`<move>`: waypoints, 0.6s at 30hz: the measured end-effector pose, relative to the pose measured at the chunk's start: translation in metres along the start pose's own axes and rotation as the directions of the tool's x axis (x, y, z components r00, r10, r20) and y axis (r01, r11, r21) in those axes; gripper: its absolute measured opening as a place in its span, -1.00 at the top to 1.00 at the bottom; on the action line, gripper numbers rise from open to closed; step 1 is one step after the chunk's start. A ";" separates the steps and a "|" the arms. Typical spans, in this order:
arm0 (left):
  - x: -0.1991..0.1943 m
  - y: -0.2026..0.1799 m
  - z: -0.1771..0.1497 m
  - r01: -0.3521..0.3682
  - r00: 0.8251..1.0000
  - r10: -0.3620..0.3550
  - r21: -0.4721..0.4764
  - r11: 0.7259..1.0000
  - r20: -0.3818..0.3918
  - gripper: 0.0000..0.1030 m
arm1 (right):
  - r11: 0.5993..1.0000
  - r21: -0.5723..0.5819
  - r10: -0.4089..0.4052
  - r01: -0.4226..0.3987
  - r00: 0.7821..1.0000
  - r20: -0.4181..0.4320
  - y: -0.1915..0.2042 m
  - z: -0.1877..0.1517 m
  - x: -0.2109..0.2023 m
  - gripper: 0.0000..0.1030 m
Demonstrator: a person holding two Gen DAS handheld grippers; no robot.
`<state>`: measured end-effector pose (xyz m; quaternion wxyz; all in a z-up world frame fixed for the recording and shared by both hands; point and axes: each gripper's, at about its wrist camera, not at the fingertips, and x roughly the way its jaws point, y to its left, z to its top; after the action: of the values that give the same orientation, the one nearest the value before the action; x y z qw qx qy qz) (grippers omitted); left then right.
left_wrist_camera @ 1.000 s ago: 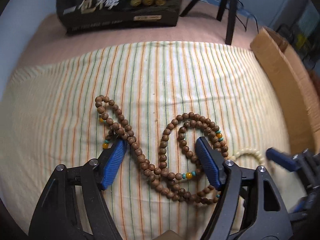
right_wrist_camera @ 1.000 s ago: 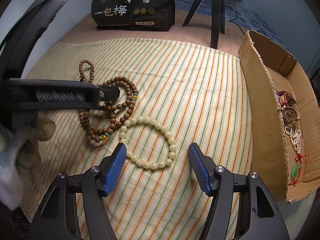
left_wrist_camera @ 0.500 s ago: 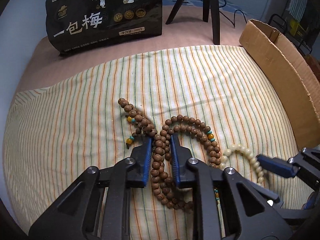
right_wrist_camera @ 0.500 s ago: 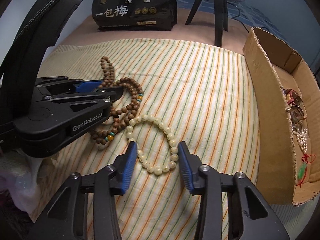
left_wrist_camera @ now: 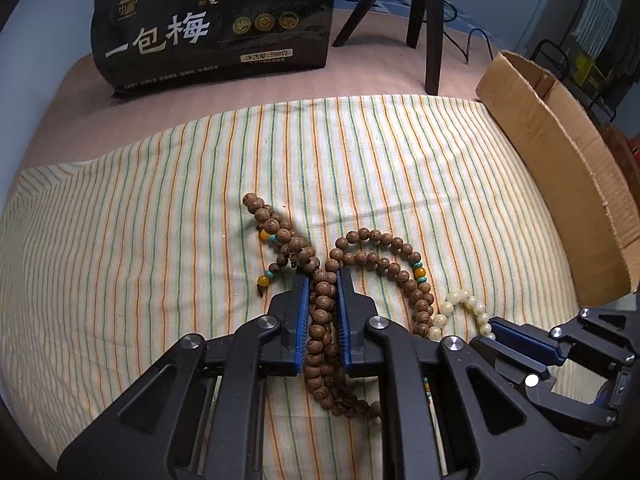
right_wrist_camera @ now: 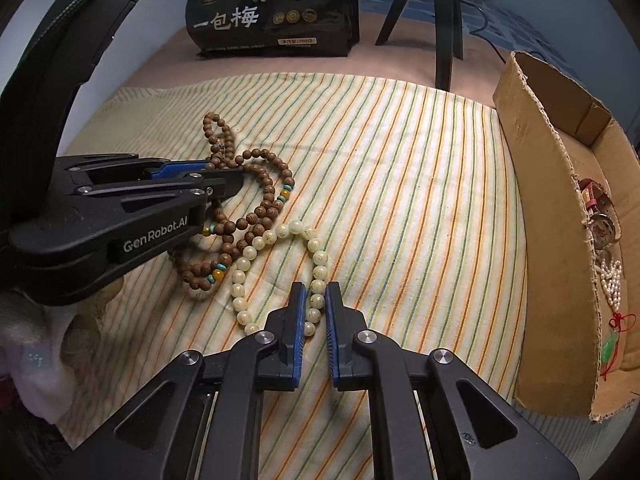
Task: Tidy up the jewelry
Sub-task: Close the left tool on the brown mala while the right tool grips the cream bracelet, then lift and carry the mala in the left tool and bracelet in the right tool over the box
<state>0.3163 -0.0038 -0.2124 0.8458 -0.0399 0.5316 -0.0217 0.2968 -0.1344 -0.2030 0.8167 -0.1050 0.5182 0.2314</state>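
Note:
A long brown wooden bead necklace (left_wrist_camera: 372, 252) with orange and teal beads lies coiled on the striped cloth (left_wrist_camera: 160, 208). My left gripper (left_wrist_camera: 323, 280) is shut on a bunch of its strands. It also shows in the right wrist view (right_wrist_camera: 260, 208), where the left gripper (right_wrist_camera: 228, 176) comes in from the left. A cream bead bracelet (right_wrist_camera: 276, 236) lies beside the necklace. My right gripper (right_wrist_camera: 316, 292) is shut on the bracelet's near side. The bracelet (left_wrist_camera: 464, 304) and right gripper (left_wrist_camera: 496, 330) show at lower right in the left wrist view.
An open cardboard box (right_wrist_camera: 560, 216) stands at the right edge of the cloth, holding watches (right_wrist_camera: 600, 216), a pearl string and a green pendant (right_wrist_camera: 610, 350). A black snack bag (left_wrist_camera: 212, 24) and tripod legs (left_wrist_camera: 432, 20) stand at the back.
Both grippers have closed from wide open: the left onto the brown necklace strands, the right onto the cream bracelet. The necklace loops bunched together toward the left jaws.

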 end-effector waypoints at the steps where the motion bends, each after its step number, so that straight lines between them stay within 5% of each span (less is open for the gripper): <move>1: -0.001 0.002 0.001 0.008 1.000 -0.008 -0.008 1.000 -0.003 0.79 | 1.000 -0.005 -0.007 0.007 1.000 0.001 0.001 0.001 -0.001 0.85; 18: -0.088 0.021 0.001 0.125 0.984 -0.115 -0.065 0.990 0.134 0.79 | 0.998 -0.047 -0.021 0.028 0.990 0.143 0.021 0.004 -0.064 0.88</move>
<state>0.2792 0.0241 -0.1344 0.8738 -0.1042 0.4722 -0.0506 0.2668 -0.1313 -0.1430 0.8515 -0.1146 0.4514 0.2410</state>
